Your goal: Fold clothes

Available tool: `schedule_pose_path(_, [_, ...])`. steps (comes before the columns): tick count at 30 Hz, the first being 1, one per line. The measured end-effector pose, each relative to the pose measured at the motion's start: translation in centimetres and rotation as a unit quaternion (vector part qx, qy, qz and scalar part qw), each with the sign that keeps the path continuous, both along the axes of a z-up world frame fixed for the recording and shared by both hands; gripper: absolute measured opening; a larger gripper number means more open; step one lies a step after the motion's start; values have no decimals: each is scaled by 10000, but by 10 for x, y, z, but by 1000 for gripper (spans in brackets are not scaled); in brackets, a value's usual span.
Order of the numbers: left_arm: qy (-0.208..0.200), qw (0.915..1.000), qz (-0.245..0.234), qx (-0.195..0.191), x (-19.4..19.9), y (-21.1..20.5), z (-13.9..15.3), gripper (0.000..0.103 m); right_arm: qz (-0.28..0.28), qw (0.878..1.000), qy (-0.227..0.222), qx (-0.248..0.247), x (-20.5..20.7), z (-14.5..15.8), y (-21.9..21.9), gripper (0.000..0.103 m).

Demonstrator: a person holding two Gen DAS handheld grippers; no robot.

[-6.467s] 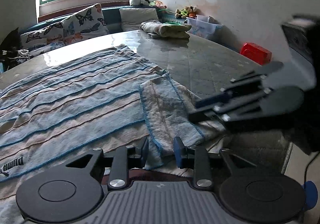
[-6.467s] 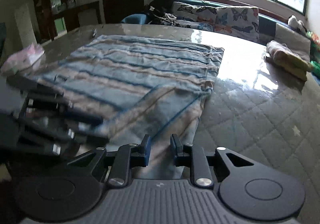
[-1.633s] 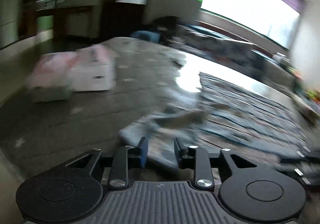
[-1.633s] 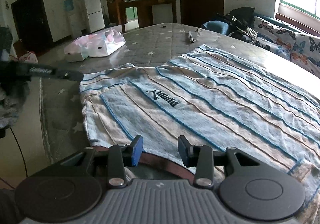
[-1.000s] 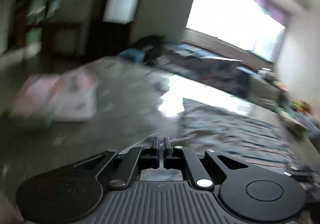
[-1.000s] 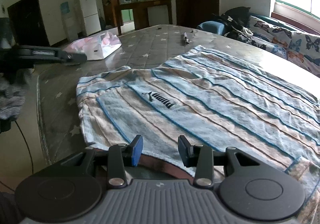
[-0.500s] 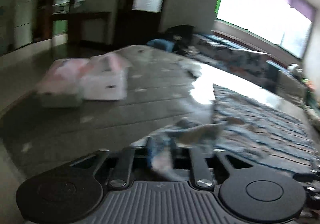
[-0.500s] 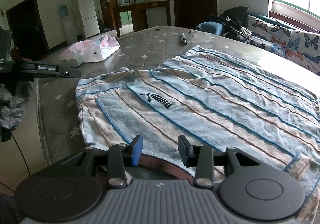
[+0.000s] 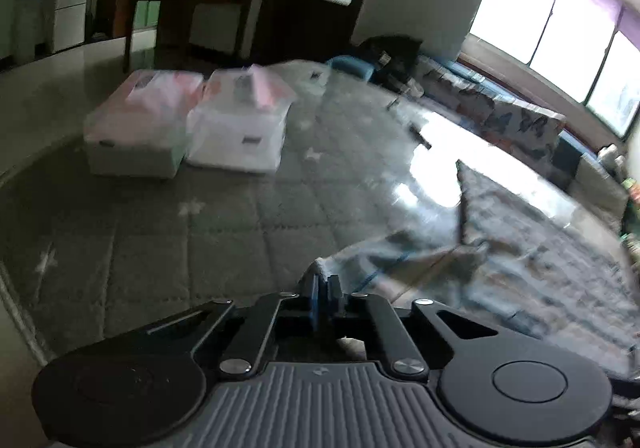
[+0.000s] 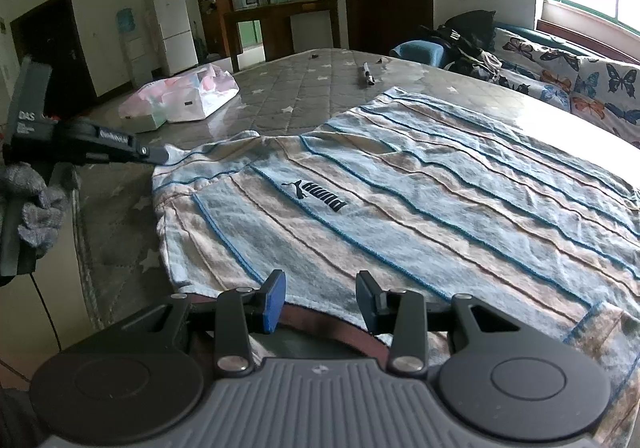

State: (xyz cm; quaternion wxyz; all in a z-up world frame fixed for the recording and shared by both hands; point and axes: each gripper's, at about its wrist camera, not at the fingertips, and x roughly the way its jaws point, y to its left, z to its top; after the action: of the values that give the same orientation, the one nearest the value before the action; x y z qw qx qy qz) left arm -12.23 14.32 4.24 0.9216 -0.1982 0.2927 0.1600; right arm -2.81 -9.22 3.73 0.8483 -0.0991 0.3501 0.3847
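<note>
A blue and beige striped shirt (image 10: 400,200) with a black logo lies spread flat on the grey quilted mattress (image 10: 304,88). My left gripper (image 9: 323,286) is shut on the shirt's left sleeve end (image 9: 404,260), at the shirt's left side; it also shows in the right wrist view (image 10: 164,154) pinching that cloth. My right gripper (image 10: 320,300) is open and empty, just above the shirt's near edge, with the cloth between and below its fingers.
Two white boxes in pink plastic bags (image 9: 192,128) sit on the mattress at the far left, also in the right wrist view (image 10: 180,98). A black pen (image 10: 366,74) lies far back. The mattress edge (image 10: 84,268) drops at the left. A butterfly-print sofa (image 10: 568,76) stands behind.
My left gripper swung from the shirt's other side to the left sleeve, closed on it and now holds it. My right gripper stayed open over the near edge.
</note>
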Motion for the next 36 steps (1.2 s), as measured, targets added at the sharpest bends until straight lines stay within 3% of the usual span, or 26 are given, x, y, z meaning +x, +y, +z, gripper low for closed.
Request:
schedule_pose_path(3, [-389,9981,-458,140,-2,-13,17,3,-38,10000,-9,30,1,1,-2,39])
schedule_pose_path(7, [-553,9897,-1297,235,3,-42,21,3,-111,9999,-12,78,3,2,-5,39])
schedule_pose_path(13, [-756,9633,-2549,364,10,-87,26,3,-263,9995,6,173,7,5,-12,39])
schedule_pose_path(19, [-610,9451,-3193,329,13,-110,16,3,-420,9987,65,286,14,7,-18,39])
schedule_pose_path(24, [-455,9361,-3477,261,11,-114,9,5,-448,9982,117,384,19,9,-15,39])
schedule_pose_path(32, [-245,9416,-3300,629,-6,-95,3,6,-274,9985,222,413,21,7,-1,39])
schedule_pose_path(34, [-193,9427,-3250,725,-11,-90,1,8,-201,9986,276,414,21,6,3,39])
schedule_pose_path(36, [-141,9438,-3199,821,-15,-85,-1,16,-112,9987,318,393,21,4,8,39])
